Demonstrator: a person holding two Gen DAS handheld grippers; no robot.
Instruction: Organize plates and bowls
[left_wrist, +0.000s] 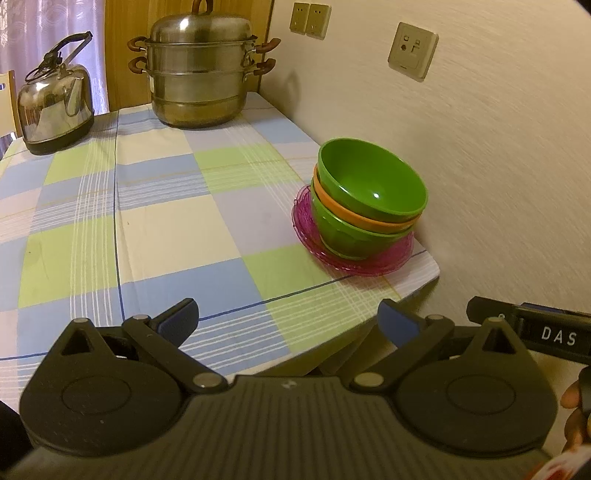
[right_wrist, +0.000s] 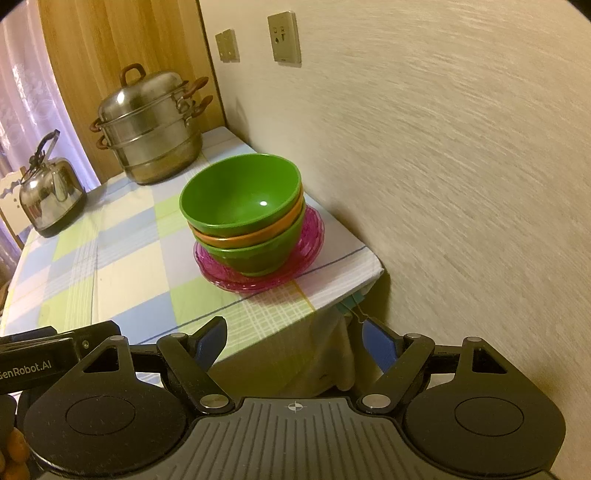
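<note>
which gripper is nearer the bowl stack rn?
Right, by a little. The right gripper is open and faces the bowl stack almost head-on. The left gripper, also open, sits off to the stack's left. Neither touches it.

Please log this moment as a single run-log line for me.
stage: bowls nested on plates | stack: green bowl over orange bowl over green, on pink plates | left tongs: open, empty | right tongs: open, empty

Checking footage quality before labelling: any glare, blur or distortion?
Left wrist view: warm dim light, glare spot inside the top green plastic bowl, wall streaked, edges bent. Right wrist view: same glare on that bowl, wall smeared, fisheye-curved.
</note>
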